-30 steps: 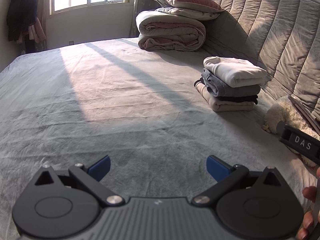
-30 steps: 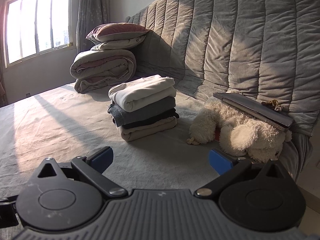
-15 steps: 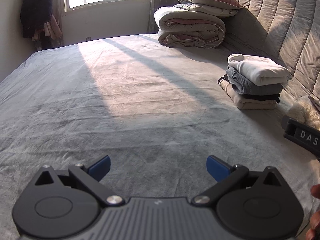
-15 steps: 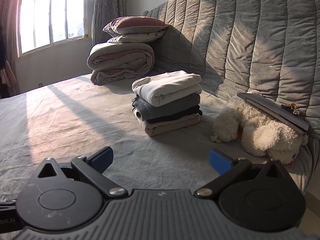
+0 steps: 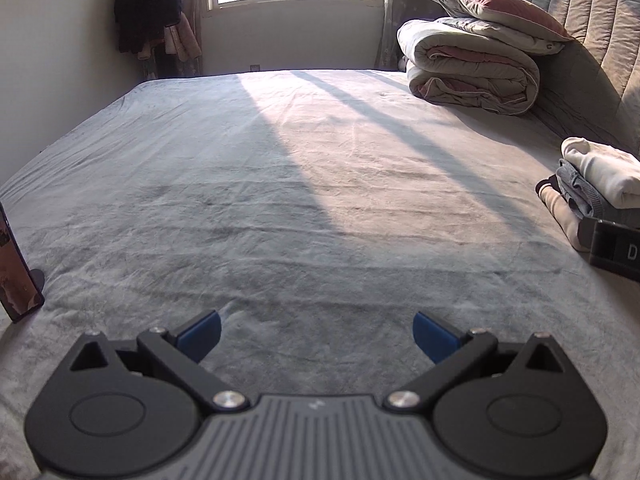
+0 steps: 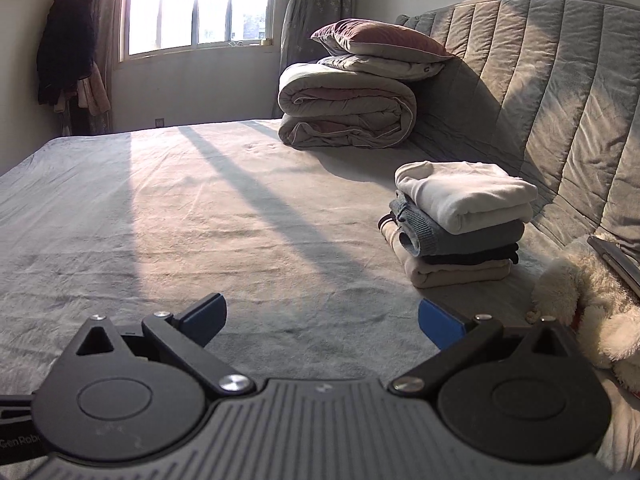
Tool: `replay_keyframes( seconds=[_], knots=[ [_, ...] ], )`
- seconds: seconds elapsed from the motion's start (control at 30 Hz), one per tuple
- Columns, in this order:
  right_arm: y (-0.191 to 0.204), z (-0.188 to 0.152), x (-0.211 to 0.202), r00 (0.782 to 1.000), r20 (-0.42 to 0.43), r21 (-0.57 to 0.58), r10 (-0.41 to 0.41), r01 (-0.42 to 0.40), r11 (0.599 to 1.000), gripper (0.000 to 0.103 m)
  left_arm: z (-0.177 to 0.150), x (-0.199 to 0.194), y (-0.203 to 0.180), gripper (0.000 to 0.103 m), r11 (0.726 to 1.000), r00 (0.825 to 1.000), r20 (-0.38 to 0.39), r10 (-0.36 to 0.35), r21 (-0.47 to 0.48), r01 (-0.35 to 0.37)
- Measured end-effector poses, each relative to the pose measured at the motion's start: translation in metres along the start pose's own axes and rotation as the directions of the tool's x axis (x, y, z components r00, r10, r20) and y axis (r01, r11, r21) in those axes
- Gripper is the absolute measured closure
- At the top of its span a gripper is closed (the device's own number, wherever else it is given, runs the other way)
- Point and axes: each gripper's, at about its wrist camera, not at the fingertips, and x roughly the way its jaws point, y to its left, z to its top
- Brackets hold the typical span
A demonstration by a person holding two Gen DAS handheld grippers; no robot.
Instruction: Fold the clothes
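A stack of folded clothes (image 6: 460, 224), white on top, then grey, black and beige, sits on the grey bed (image 6: 200, 208) near the headboard. In the left wrist view the same stack (image 5: 592, 184) shows at the right edge, partly cut off. My left gripper (image 5: 316, 334) is open over bare bedsheet with nothing between its blue pads. My right gripper (image 6: 320, 318) is also open and empty, to the left of and nearer than the stack. The right gripper's body (image 5: 616, 250) pokes into the left wrist view at the right.
A rolled duvet (image 6: 344, 116) with pillows (image 6: 376, 46) on top lies at the head of the bed. A white plush toy (image 6: 592, 304) with a dark flat object on it lies right of the stack. A padded headboard (image 6: 560, 92) runs along the right. A dark upright object (image 5: 16, 276) stands at the left bed edge.
Both views have swung left, so the clothes stack and plush toy have slid toward the right edges. More of the bed and window is in sight. Both grippers stay open.
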Motion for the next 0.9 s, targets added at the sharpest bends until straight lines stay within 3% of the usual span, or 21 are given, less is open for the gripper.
replay_keyframes(
  seconds=[0.23, 0.33, 0.47, 0.63, 0.7, 0.9],
  knots=[
    [0.013, -0.037, 0.042, 0.995, -0.093, 0.02, 0.048, -0.046, 0.999, 0.0, -0.015, 0.037, -0.004, 0.001, 1.0, 0.999, -0.05, 0.015, 0.019, -0.014],
    [0.013, -0.036, 0.045, 0.991, -0.119, 0.018, 0.061, -0.059, 0.998, 0.0, -0.014, 0.042, -0.015, 0.001, 0.998, 0.996, -0.075, -0.043, 0.031, 0.046],
    [-0.005, -0.028, 0.033, 0.997, -0.03, 0.009, -0.066, 0.066, 0.998, 0.0, -0.011, 0.03, -0.044, 0.001, 0.977, 0.98, -0.048, -0.192, 0.08, 0.195],
    [-0.06, -0.02, 0.019, 0.983, 0.008, 0.117, -0.182, 0.18, 0.977, 0.0, -0.019, 0.013, -0.088, 0.001, 0.925, 0.938, -0.04, -0.344, 0.157, 0.346],
    [-0.078, -0.02, 0.014, 0.977, 0.014, 0.15, -0.213, 0.209, 0.966, 0.0, -0.024, 0.005, -0.1, 0.001, 0.904, 0.922, -0.044, -0.384, 0.184, 0.385],
    [-0.1, -0.024, 0.01, 0.967, 0.01, 0.16, -0.255, 0.251, 0.955, 0.0, -0.033, -0.007, -0.114, 0.001, 0.884, 0.911, -0.035, -0.411, 0.23, 0.407]
  ],
)
